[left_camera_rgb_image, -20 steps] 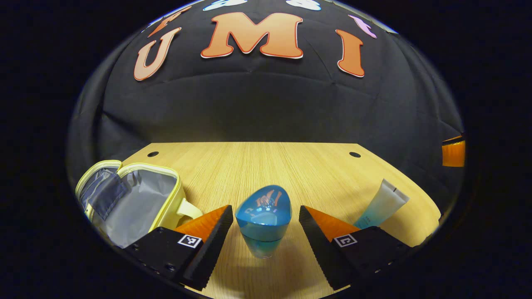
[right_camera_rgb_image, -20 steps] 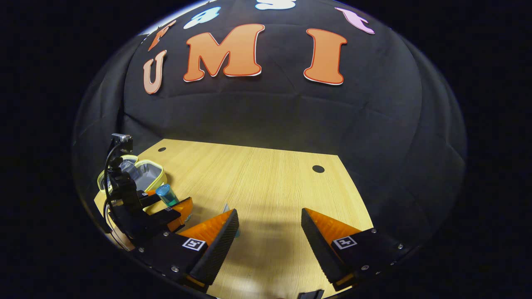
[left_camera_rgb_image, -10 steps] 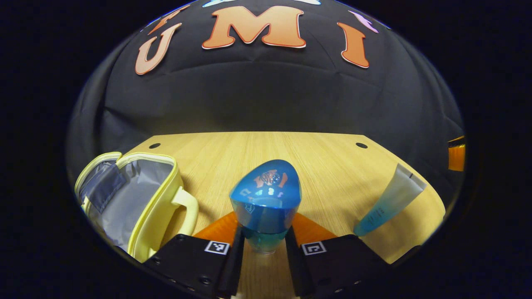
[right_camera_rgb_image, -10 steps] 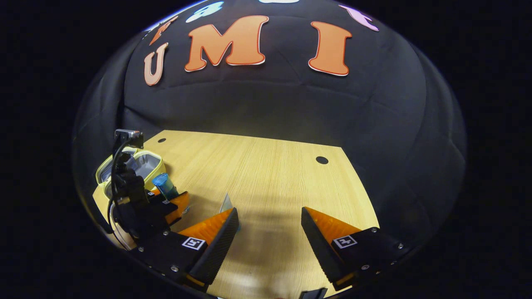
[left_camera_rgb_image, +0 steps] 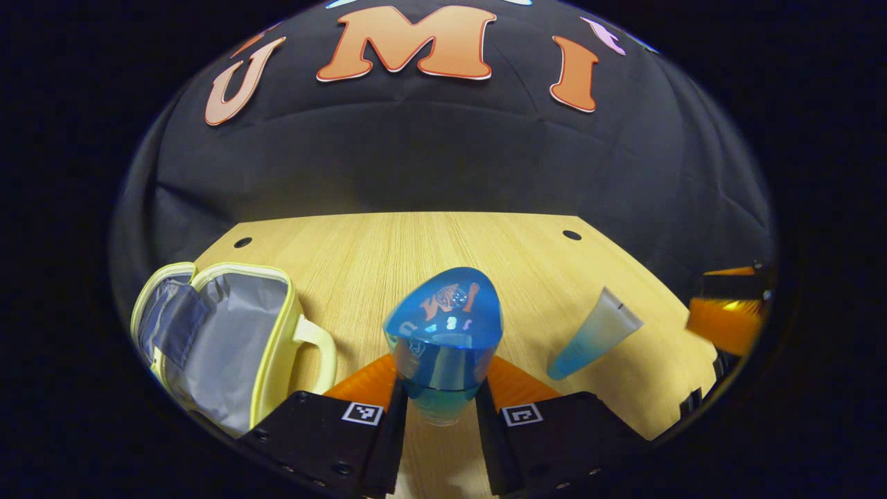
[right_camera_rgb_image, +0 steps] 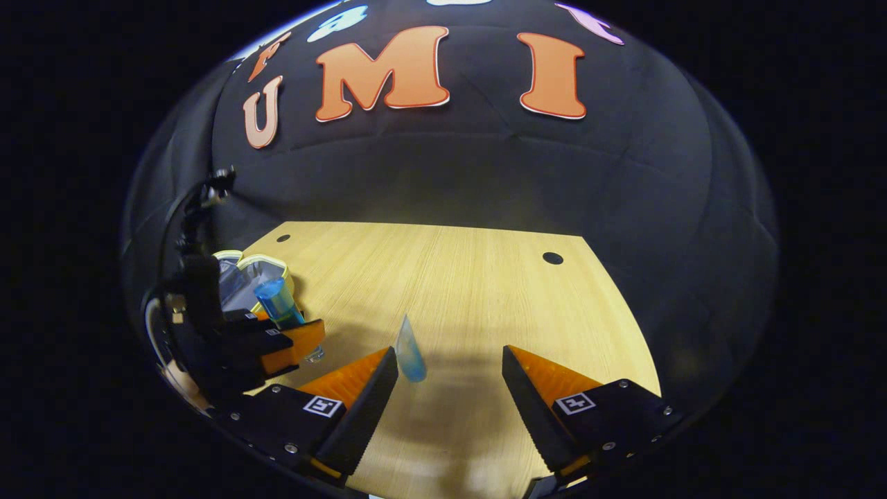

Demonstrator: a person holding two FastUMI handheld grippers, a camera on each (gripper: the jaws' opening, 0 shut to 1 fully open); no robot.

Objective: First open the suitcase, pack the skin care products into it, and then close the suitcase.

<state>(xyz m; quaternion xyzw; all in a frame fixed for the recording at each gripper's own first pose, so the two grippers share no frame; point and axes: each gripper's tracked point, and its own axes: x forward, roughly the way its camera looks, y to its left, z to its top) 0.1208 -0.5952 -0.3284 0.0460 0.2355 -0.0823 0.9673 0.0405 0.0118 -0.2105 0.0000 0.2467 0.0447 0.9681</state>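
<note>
Blue bottle [left_camera_rgb_image: 443, 339] clamped in left gripper [left_camera_rgb_image: 440, 416] jaws; right gripper [right_camera_rgb_image: 450, 384] agape.

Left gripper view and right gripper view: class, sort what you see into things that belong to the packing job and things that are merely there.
Belongs to the job:
- yellow bag, open
- blue bottle, held by the left gripper
- tube, lying on the table
- right gripper, open near the tube

Merely there:
- wooden table
- black cloth wall
</note>
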